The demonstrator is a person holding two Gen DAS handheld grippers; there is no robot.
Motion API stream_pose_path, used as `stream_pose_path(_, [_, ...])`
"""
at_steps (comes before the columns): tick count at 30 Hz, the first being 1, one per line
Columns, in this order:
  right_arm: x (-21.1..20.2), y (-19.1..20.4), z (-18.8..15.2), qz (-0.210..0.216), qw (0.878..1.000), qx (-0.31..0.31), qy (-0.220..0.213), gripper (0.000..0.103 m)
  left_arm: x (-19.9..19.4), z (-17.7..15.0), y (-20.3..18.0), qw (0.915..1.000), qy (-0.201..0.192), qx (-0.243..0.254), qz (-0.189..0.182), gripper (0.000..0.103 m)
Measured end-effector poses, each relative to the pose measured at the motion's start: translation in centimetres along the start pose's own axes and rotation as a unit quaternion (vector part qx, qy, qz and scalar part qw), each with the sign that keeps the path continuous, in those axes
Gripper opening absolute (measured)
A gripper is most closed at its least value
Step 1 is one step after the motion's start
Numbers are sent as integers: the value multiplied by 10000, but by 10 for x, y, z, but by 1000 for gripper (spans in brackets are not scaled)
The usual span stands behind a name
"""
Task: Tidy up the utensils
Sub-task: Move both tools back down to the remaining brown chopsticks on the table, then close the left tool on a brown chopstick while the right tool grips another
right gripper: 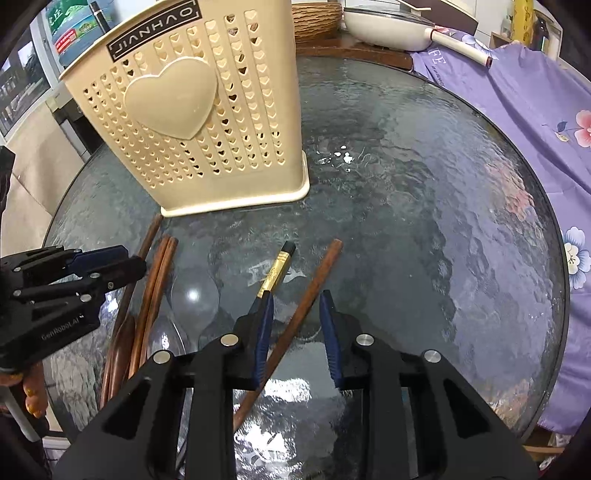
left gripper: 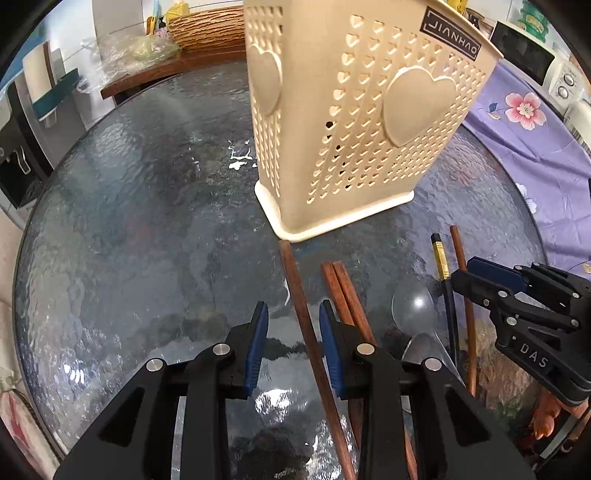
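A cream perforated utensil holder (left gripper: 354,122) with heart shapes stands on the round glass table (left gripper: 147,221); it also shows in the right wrist view (right gripper: 199,122). My left gripper (left gripper: 293,314) is open, with one brown wooden chopstick (left gripper: 303,314) lying between its fingers. A pair of brown chopsticks (left gripper: 341,291) lies just to its right. My right gripper (right gripper: 297,302) is open over another brown chopstick (right gripper: 314,284), with a black and gold chopstick (right gripper: 277,271) at its left finger. Clear plastic spoons (right gripper: 194,299) lie between the two grippers.
A purple floral cloth (right gripper: 535,122) covers the right side beyond the table. A white pan (right gripper: 391,29) and a woven basket (right gripper: 314,14) sit at the back. A microwave (left gripper: 535,55) stands at the far right in the left wrist view.
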State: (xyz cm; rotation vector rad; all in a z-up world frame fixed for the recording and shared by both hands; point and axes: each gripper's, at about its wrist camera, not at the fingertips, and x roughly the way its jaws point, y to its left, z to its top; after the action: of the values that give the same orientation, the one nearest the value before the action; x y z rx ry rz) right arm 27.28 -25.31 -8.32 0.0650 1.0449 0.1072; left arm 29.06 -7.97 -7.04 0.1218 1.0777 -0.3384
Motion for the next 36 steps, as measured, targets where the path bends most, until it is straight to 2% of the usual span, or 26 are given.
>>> stream_pose_path(8, [8,0,14,-197,9998,39,63,16,5,6,-12,9990,-58,254,360,17])
stream_pose_path(11, [11,0,20,-272,9996,31,72,13,5,6,-14,9987,-107,237,439,10])
stream_pose_path(18, [13,2,18,-313,9995,15,-11,9,5,5,-18,9982,-122,287,505,9])
stream_pose_path(24, [4,-7,14,-105,9996,178,-216,8,-2,2,-9,9988,-141,234,397,9])
stream_pose_path(36, [-62,-6,6,675,9914,70,-1123,8,-53,-1,9,9977,-671,31,50,7])
